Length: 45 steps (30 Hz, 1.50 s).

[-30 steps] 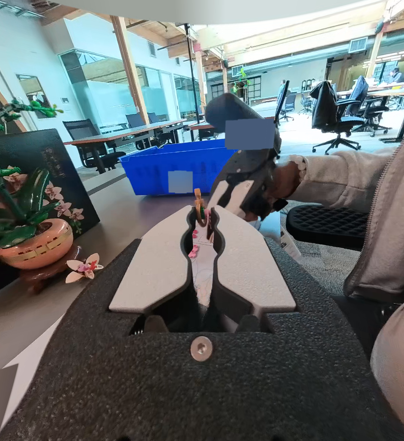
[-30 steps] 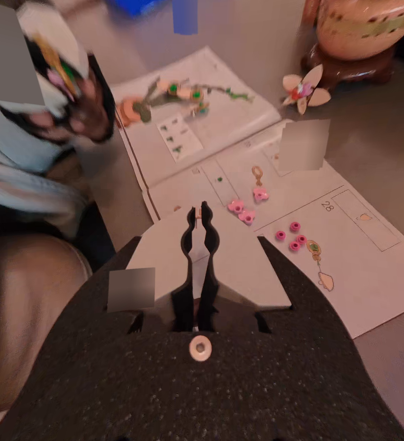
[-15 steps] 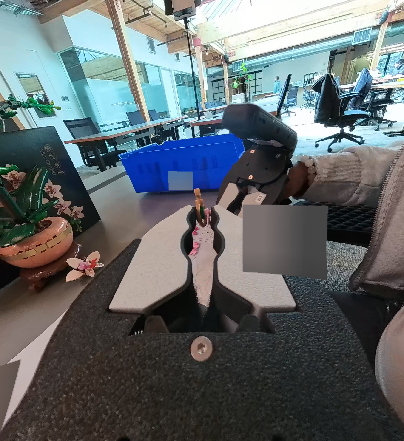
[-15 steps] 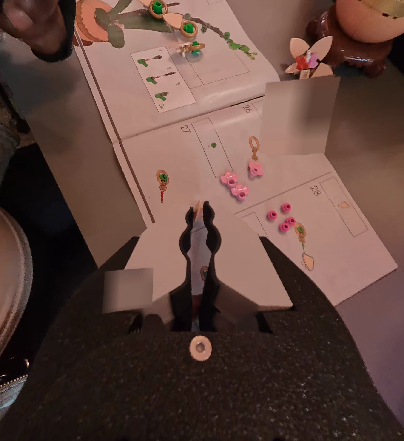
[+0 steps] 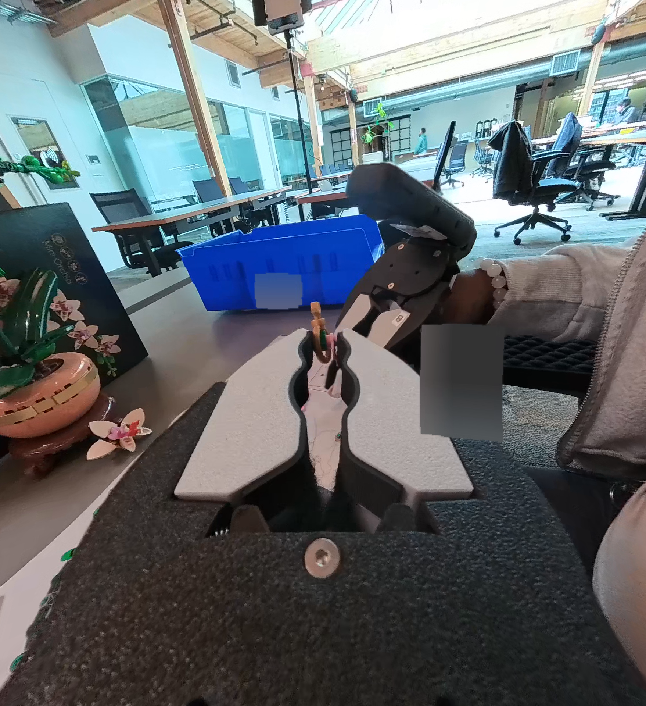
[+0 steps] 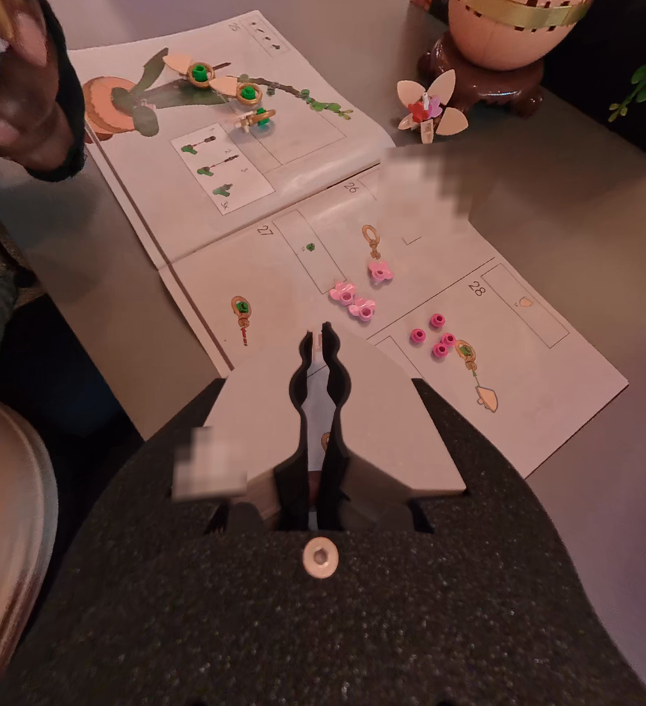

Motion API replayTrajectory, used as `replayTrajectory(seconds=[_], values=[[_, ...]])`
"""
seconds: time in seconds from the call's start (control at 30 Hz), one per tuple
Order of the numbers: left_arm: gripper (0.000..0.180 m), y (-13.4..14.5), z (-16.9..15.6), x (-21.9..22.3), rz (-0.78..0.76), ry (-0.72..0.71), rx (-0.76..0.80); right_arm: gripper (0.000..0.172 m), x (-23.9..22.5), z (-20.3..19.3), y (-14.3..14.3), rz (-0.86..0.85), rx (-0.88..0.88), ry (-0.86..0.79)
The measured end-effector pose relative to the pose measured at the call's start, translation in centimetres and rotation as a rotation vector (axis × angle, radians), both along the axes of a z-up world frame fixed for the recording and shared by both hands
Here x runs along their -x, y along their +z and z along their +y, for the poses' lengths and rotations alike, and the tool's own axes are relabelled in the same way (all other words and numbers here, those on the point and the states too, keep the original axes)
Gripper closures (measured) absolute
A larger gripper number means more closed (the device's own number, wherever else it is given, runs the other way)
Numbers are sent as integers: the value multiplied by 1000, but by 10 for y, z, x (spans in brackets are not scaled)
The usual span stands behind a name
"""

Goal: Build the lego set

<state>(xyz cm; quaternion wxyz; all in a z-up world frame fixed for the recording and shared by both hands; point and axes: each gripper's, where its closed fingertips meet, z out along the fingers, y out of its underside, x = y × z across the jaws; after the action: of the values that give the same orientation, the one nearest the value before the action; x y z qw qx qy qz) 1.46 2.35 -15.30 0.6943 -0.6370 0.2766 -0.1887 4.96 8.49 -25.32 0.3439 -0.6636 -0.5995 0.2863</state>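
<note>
Rising off the booklet (image 6: 409, 366), the right gripper (image 6: 315, 336) is pinching a thin pale piece; the left gripper (image 5: 323, 344) is clamping a gold ring piece (image 5: 319, 336) above the bench (image 5: 184, 344). Holding both level should help.

An open-plan office: long desks (image 5: 199, 217) with black swivel chairs (image 5: 535, 191) far right; glass-walled meeting rooms (image 5: 184, 153) far left; timber posts (image 5: 195, 95), exposed ceiling beams and ducting (image 5: 466, 76) overhead.
</note>
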Motion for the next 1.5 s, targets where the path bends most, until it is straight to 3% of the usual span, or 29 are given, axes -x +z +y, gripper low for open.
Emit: replayTrajectory(seconds=[0.57, 1.0, 1.13, 1.23, 1.4, 1.5], values=[[168, 0, -1, -6, 24, 0, -14, 164, -30, 2, -8, -22, 62, -89], [168, -2, 0, -5, 33, 8, -11, 158, -46, -5, -7, -47, 40, -33], [168, -3, 0, -4, 22, 3, -1, 157, -40, 4, 8, -56, -3, 15], [168, -4, -1, -5, 29, -2, 1, 159, -30, 5, 13, -176, 54, 131], [168, -3, -2, -6, 40, -5, -6, 160, -23, 7, 1, -469, 207, 246], [168, -4, -2, -5, 38, -7, -2, 159, -23, 5, -10, -578, 205, 281]])
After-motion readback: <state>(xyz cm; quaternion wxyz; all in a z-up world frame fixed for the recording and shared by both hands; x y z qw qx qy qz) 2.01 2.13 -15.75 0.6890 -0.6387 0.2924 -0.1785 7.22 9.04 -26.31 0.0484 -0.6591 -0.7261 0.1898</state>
